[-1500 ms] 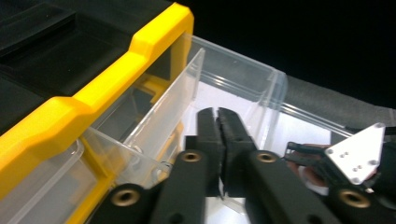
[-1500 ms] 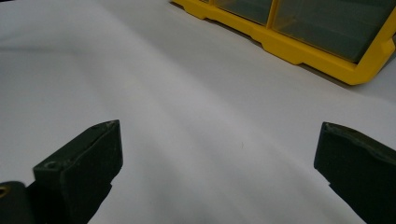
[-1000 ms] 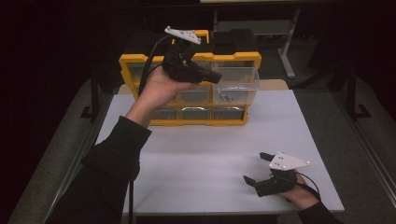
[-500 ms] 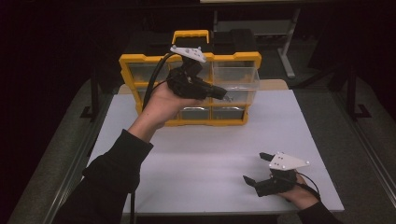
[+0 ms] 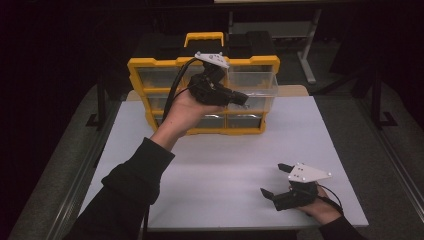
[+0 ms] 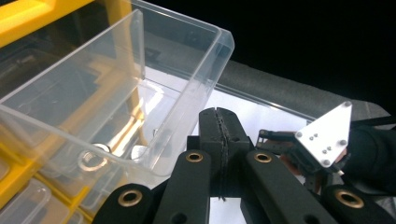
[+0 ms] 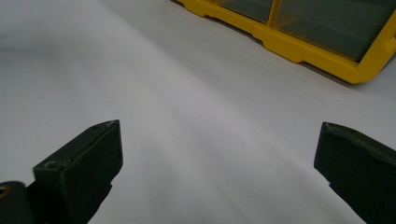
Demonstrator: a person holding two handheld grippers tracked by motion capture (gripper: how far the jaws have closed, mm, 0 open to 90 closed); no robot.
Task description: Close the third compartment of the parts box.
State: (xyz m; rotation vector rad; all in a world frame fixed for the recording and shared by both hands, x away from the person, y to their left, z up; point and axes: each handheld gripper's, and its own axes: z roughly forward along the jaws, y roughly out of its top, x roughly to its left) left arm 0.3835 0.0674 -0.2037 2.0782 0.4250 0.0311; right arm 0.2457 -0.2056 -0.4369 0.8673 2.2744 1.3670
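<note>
Up at the yellow organiser (image 5: 150, 80), which stands at the far edge of the white table (image 5: 220, 165), the left gripper (image 5: 239, 97) is held in a raised hand, its jaws pointing to the right across the organiser's front; in the left gripper view its jaws are seen pressed flat together, with nothing visible between the pads (image 6: 219, 140); a clear plastic drawer (image 6: 116, 88) is drawn partly out of the upper right of the organiser, and the closed jaw tips lie just beside its near wall, though whether they touch it cannot be told; small metal rings (image 6: 91, 161) are seen lying on the drawer's floor; the lower drawers are pushed in. Near the front right corner of the table the right gripper (image 5: 272, 180) is rested low in the other hand, well apart from the organiser; its jaws are spread wide, and in the right gripper view bare table is seen between them, so nothing is held.
</note>
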